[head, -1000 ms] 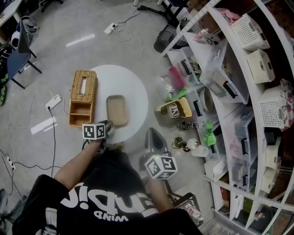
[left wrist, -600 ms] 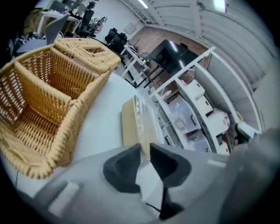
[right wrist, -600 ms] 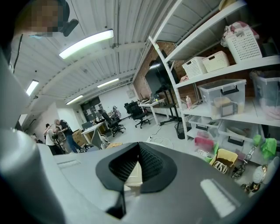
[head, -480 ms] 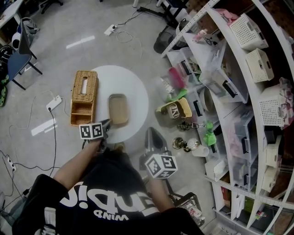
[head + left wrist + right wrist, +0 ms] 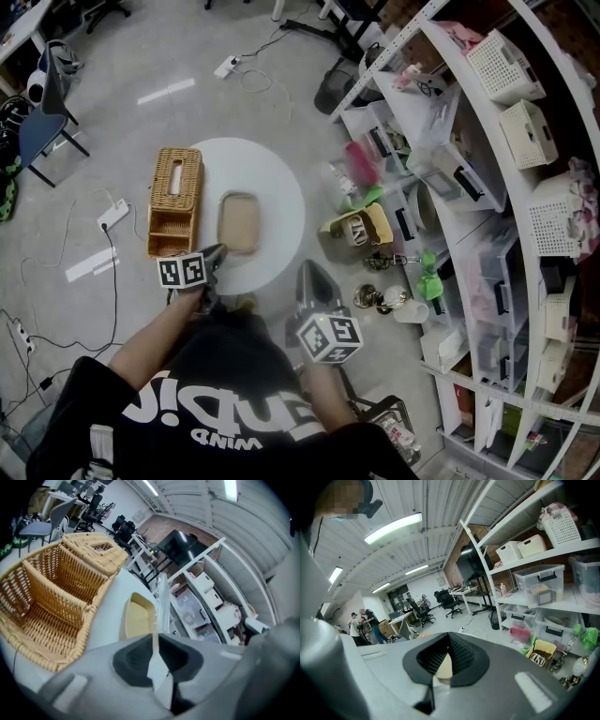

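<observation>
A round white table (image 5: 272,178) carries a wicker basket (image 5: 173,202) and a shallow tan tray (image 5: 239,223). My left gripper (image 5: 217,251) hovers at the table's near edge, just in front of the basket (image 5: 56,597) and the tray (image 5: 136,618). Its jaws are shut on a thin clear plastic strip (image 5: 161,597) that sticks out forward over the tray. My right gripper (image 5: 307,267) hangs off the table's near right edge, above the floor. In the right gripper view the right gripper (image 5: 449,637) is shut with nothing in it, and a bit of tan shows below the tips.
White shelving (image 5: 487,187) with storage bins and baskets curves along the right. Loose items lie on the floor at its foot, among them a yellow holder (image 5: 361,225). Cables and a power strip (image 5: 111,214) are to the table's left, and a chair (image 5: 42,103) is at the far left.
The left gripper has drifted a little left and back from the tray, and its jaws have drawn tighter on the clear strip. The right gripper has hardly moved.
</observation>
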Motion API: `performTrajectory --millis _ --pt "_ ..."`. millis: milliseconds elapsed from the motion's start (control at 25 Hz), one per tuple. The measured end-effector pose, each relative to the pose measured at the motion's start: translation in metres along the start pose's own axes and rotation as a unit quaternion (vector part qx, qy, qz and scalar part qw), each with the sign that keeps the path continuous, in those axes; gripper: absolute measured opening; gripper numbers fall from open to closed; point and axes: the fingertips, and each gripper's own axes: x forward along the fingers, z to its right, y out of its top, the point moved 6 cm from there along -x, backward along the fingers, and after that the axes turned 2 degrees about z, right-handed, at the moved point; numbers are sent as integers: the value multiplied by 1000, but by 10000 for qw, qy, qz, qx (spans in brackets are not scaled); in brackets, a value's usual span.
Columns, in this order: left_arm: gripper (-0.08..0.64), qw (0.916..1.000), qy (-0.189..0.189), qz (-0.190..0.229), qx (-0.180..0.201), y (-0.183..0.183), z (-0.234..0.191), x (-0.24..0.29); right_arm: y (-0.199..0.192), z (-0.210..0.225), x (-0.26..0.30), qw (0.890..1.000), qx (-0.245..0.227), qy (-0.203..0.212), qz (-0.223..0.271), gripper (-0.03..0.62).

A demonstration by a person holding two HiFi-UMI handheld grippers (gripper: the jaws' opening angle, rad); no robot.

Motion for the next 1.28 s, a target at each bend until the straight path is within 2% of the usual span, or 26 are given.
performTrajectory --millis 200,480,800,1280 --pt "38 9995 -115 290 87 17 14 -8 2 -2 -1 10000 -17 47 54 0" --pt "38 9940 -185 851 654 56 47 -29 6 -9 -5 9998 -49 108 149 0" --pt "38 9784 -321 1322 1559 92 93 -65 10 -15 -11 9995 -115 127 247 0" --pt "40 9527 -308 1806 2425 101 129 -118 15 -25 -18 9989 -276 178 347 0"
